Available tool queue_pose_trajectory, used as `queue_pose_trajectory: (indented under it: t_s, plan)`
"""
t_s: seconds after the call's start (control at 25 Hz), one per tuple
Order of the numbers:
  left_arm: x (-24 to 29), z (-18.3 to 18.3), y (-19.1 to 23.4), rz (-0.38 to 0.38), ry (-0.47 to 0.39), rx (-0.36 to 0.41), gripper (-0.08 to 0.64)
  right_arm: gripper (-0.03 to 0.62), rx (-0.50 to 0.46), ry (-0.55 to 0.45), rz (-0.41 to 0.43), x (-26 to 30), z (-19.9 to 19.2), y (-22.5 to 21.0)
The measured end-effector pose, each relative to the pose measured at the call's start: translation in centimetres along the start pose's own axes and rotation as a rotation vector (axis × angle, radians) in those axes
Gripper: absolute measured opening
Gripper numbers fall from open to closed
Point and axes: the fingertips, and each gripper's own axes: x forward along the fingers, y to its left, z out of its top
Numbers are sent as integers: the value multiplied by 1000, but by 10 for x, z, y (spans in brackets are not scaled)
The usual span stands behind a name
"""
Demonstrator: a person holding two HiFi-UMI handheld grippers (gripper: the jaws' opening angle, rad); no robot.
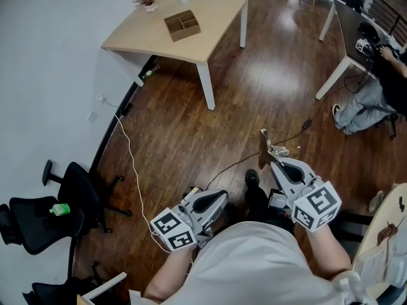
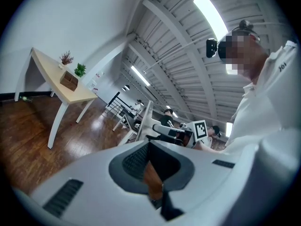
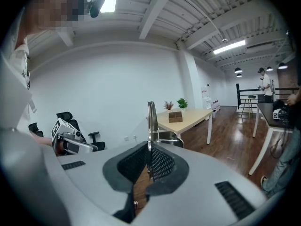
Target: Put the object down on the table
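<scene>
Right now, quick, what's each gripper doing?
Left gripper: shut, empty.
Right gripper: shut on a metal object.

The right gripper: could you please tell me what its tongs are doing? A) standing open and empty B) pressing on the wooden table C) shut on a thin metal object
C: the right gripper has its tongs closed on a thin metal object that sticks up from them.

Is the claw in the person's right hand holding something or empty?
Holding: the right gripper is shut on a thin shiny metal piece, which sticks up from between its jaws.
</scene>
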Motion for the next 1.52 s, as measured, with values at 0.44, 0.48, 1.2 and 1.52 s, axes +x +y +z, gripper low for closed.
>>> queue_pose_trajectory:
  t_s: [0.44,0.48,1.2,1.52]
  plan:
    - [18,32,41,119,-51,4,0,5,-23,-2,147,71,23,-26]
    - [22,35,47,130,-55,3,0,5,-27,-4,161,78,27,-31]
    - [142,110,116,209,-65,-16,0,5,4,6,231,155,71,-166]
    - [149,123,137,257,-78,-34,0,5,36,44,248,177,66,-187]
